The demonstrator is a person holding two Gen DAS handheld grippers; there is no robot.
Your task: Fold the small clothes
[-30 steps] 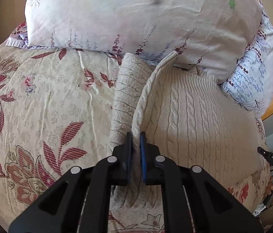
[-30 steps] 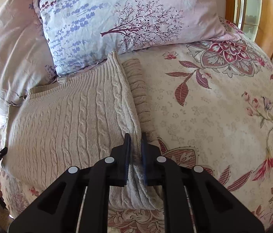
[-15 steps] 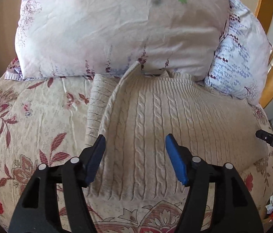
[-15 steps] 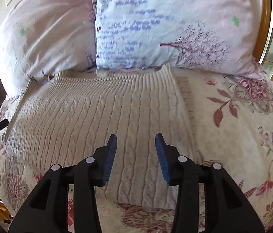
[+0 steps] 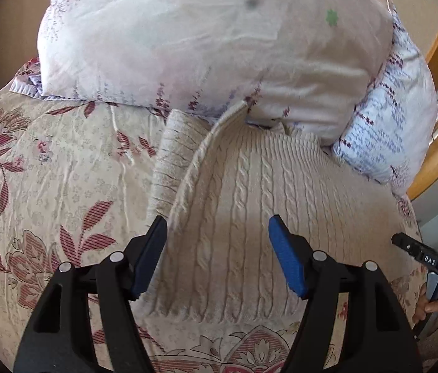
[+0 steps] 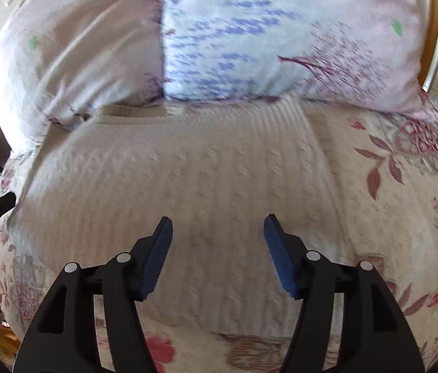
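A cream cable-knit sweater [image 5: 259,205] lies flat on the floral bedspread [image 5: 48,168], its far edge against the pillows. A ribbed part [image 5: 172,155] sticks out from under its left edge. My left gripper [image 5: 217,236] is open and empty, above the sweater's near left part. The sweater also fills the middle of the right wrist view [image 6: 188,186], somewhat blurred. My right gripper [image 6: 217,233] is open and empty above the sweater's near middle.
A pale pink pillow [image 5: 206,40] and a blue-patterned pillow [image 5: 390,136] lean at the head of the bed. A wooden bed frame [image 5: 436,161] runs at the right. The other gripper's tip [image 5: 418,251] shows at the right edge.
One second ago both grippers were shut on the sweater's side folds. Both have let go and opened wide, and the sweater now lies flat with its sides folded in.
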